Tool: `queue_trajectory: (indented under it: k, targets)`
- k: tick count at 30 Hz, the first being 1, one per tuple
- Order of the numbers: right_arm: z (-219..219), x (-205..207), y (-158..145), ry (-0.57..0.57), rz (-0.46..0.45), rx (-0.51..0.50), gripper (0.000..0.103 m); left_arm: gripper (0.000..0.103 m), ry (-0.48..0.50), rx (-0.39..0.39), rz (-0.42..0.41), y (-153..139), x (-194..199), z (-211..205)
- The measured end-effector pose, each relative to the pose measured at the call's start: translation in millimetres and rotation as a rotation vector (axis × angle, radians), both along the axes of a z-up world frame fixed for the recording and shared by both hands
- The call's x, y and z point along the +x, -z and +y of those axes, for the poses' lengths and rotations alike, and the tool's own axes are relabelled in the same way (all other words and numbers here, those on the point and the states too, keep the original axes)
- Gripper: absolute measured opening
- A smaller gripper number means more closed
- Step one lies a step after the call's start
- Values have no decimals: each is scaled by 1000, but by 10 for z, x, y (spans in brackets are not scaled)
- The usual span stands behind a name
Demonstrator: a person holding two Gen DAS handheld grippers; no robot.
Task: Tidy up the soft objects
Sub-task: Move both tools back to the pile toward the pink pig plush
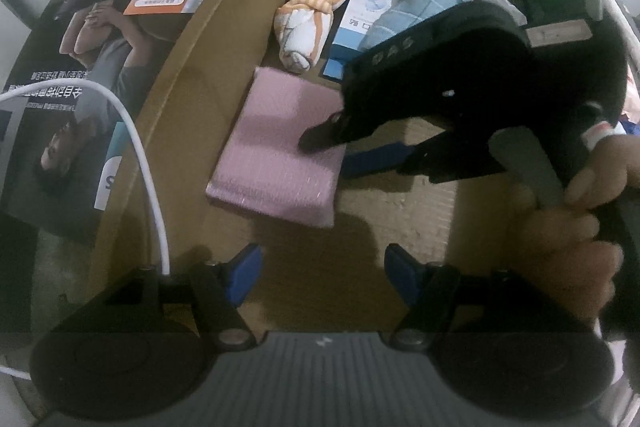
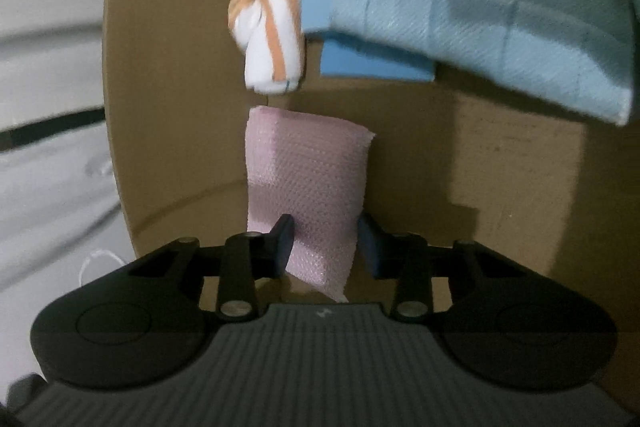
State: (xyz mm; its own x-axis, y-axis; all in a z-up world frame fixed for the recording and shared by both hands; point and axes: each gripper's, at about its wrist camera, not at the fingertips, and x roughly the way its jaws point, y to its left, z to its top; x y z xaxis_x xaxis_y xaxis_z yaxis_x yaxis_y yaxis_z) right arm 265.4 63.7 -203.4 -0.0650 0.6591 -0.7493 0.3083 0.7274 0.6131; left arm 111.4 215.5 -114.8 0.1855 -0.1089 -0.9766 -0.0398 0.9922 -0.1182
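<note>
A pink textured cloth (image 1: 276,155) (image 2: 308,171) lies inside a cardboard box (image 1: 192,67) (image 2: 168,107). My right gripper (image 1: 340,151) (image 2: 326,239) is shut on the cloth's right edge, with one finger on top of it and the other against its side. Behind it lie a rolled orange-and-white striped towel (image 1: 312,15) (image 2: 268,27) and a light blue checked towel (image 1: 420,3) (image 2: 460,7). My left gripper (image 1: 320,267) hangs open above the box floor, nearer than the pink cloth, with nothing between its fingers.
A blue-and-white carton (image 1: 360,23) (image 2: 376,63) lies under the checked towel. A printed dark package (image 1: 100,47) lies outside the box's left wall. A white cable (image 1: 140,155) arcs over that wall. A person's hand (image 1: 576,239) holds the right gripper's handle.
</note>
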Motion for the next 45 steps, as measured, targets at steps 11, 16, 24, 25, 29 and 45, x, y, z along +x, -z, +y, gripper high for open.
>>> queue_trajectory:
  k: [11,16,24,25,29,45]
  targets:
    - [-441,-61,-205,55,-50,6,52,73,-17,-9,-20,-92,31,-30]
    - [-656,-99,-531,84,-110,67,64,77,-11,-9,-82,-310,40,-142]
    - [-1418,-251,-1099,256,-273,318,82,84,21,-74,-188,-718,75,-659]
    - [-1543,-296,-1160,285,-294,336,82,85,34,-85,-199,-766,85,-772]
    - [-2263,-617,-1448,401,-362,333,83,87,102,-130,-222,-893,97,-1286]
    - [-4688,-2613,-1566,806,-311,-128,83,87,473,-262,-109,-634,-493,-3667]
